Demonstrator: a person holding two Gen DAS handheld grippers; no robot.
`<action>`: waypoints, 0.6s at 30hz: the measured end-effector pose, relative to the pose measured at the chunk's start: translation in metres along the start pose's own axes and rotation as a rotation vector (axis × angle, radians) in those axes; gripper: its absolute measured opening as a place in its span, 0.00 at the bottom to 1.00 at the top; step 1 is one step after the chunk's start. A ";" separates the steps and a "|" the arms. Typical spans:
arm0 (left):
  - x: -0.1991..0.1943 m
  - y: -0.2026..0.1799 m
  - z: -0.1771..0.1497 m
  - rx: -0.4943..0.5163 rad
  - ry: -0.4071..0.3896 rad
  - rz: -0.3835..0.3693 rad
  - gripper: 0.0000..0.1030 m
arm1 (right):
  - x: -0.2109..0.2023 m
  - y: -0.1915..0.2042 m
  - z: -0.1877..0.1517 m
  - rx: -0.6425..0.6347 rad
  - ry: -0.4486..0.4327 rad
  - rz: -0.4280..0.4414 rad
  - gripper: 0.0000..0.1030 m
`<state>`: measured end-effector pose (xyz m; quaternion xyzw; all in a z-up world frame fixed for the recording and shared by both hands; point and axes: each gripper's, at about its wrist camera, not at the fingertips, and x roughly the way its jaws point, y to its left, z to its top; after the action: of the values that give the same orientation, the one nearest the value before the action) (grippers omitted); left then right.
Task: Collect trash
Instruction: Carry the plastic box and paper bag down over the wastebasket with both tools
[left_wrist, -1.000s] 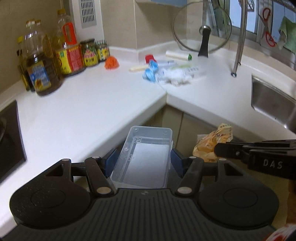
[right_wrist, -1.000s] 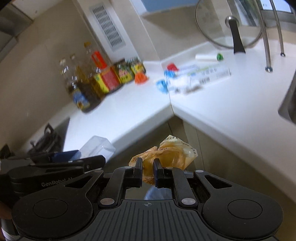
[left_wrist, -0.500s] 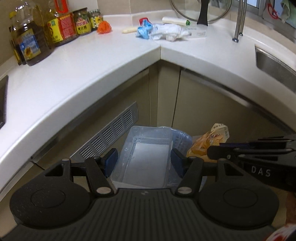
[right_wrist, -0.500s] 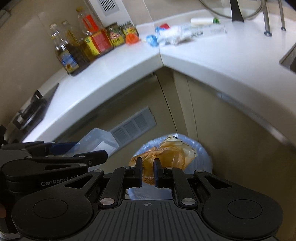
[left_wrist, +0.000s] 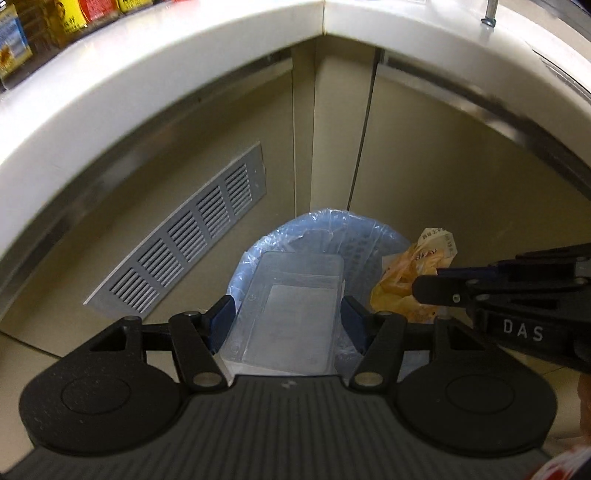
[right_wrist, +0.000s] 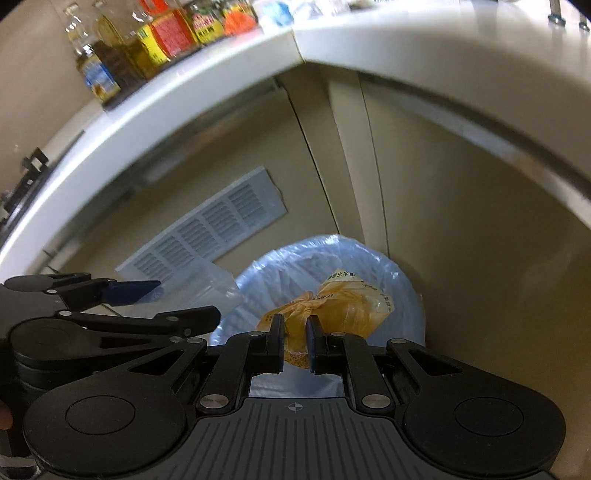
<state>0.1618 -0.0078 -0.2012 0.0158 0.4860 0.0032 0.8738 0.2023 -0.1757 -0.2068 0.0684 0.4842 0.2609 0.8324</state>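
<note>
Over the blue-lined trash bin (left_wrist: 364, 240), in the corner where the two cabinet runs meet, both grippers hang with their loads. The left gripper (left_wrist: 286, 319) has its jaws spread wide and pressed against the two long sides of a clear plastic container (left_wrist: 291, 306), a shallow rectangular tub with its open side facing the camera; in the left wrist view the tub covers much of the bin's mouth. The right gripper (right_wrist: 295, 332) has its jaws drawn nearly together on a crumpled yellow plastic bag (right_wrist: 332, 306) (printed with dark characters along one edge), pinching the knotted part while the rest bulges forward above the bin (right_wrist: 369, 258). In the left wrist view the same bag (left_wrist: 413, 273) sits just right of the tub, with the right gripper's fingers (left_wrist: 439, 291) reaching in from the right edge. In the right wrist view the left gripper (right_wrist: 155, 295) shows at the left, the tub (right_wrist: 207, 280) a pale blur beside it.

A grey louvred vent (left_wrist: 184, 243) is set into the beige cabinet panel left of the bin. Above, the white countertop (left_wrist: 147, 62) curves across both views, with oil bottles (right_wrist: 110, 62) and jars (right_wrist: 203, 22) standing on its left part.
</note>
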 end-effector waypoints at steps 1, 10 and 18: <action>0.004 0.001 -0.001 -0.002 0.001 -0.005 0.58 | 0.005 -0.003 -0.001 0.001 0.005 0.001 0.12; 0.046 -0.002 0.002 0.005 0.030 -0.030 0.58 | 0.045 -0.019 -0.006 -0.032 0.058 -0.014 0.12; 0.074 0.000 0.001 -0.006 0.071 -0.028 0.59 | 0.071 -0.031 -0.007 -0.034 0.111 -0.002 0.12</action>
<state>0.2022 -0.0064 -0.2636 0.0063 0.5168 -0.0070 0.8560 0.2359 -0.1680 -0.2769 0.0393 0.5253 0.2713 0.8055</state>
